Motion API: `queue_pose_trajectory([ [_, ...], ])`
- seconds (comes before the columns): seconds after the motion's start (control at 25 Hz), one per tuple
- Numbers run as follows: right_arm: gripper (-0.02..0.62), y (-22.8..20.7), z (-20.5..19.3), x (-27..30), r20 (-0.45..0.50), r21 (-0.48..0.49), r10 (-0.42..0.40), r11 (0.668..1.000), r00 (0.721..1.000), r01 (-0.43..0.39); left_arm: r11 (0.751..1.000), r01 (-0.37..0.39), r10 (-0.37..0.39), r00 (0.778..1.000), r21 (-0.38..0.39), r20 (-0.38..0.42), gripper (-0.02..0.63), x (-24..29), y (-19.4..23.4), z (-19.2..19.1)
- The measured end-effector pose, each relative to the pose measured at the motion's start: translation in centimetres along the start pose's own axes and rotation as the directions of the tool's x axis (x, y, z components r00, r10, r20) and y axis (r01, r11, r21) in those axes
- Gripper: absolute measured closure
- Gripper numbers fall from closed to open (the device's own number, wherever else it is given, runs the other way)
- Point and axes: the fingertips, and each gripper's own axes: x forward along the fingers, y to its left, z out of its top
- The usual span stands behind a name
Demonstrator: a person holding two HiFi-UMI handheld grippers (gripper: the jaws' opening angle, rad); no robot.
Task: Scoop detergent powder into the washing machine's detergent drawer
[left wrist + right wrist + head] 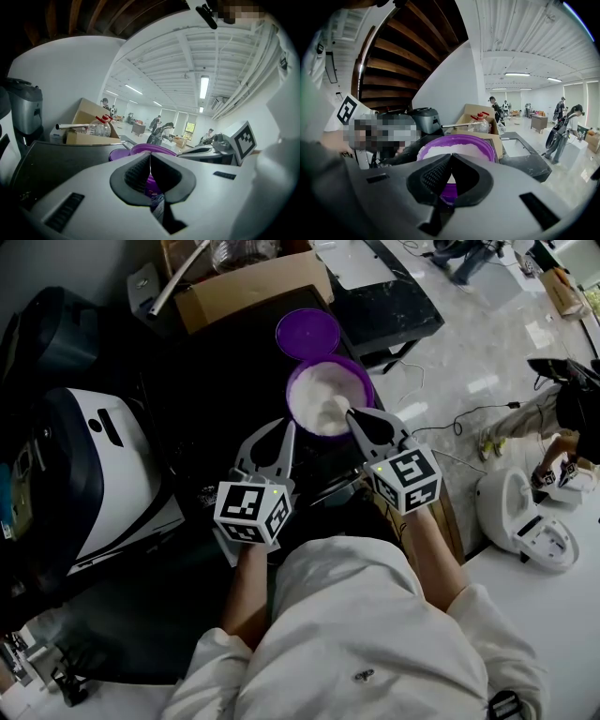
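Dark countertop (pixel 211 371) holds purple tub (pixel 294 388) heaped with white powder (pixel 323 395).

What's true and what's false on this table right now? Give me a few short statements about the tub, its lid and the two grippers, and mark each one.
1. The purple tub holds white powder. True.
2. The purple lid is fitted on the tub. False: it is off and lies just beyond the open tub.
3. The left gripper and the right gripper both have their fingers spread wide. False: in each gripper view the fingers meet at the tips.
4. A cardboard box stands beyond the tub and lid. True.
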Motion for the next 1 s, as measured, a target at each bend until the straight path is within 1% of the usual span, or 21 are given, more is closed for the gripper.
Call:
queue_pose_trajectory([
  [0.4, 0.588, 1.0, 0.0, 0.2, 0.001, 0.021, 0.027, 0.999, 1.0, -0.027, 1.0, -0.003, 0.003, 1.0, 0.0, -0.001, 0.588, 0.0, 0.0, -0.1],
  [0.56, 0.588, 1.4, -0.1, 0.3, 0.005, 0.043, 0.04, 0.998, 0.999, -0.04, 1.0, -0.006, 0.006, 1.0, -0.002, -0.002, 0.588, -0.1, 0.2, -0.2],
  [1.0, 0.588, 2.5, 0.2, 0.1, 0.024, 0.095, 0.096, 0.991, 0.995, -0.098, 1.0, -0.012, 0.012, 1.0, -0.001, 0.002, 0.588, -0.1, -0.3, 0.0],
])
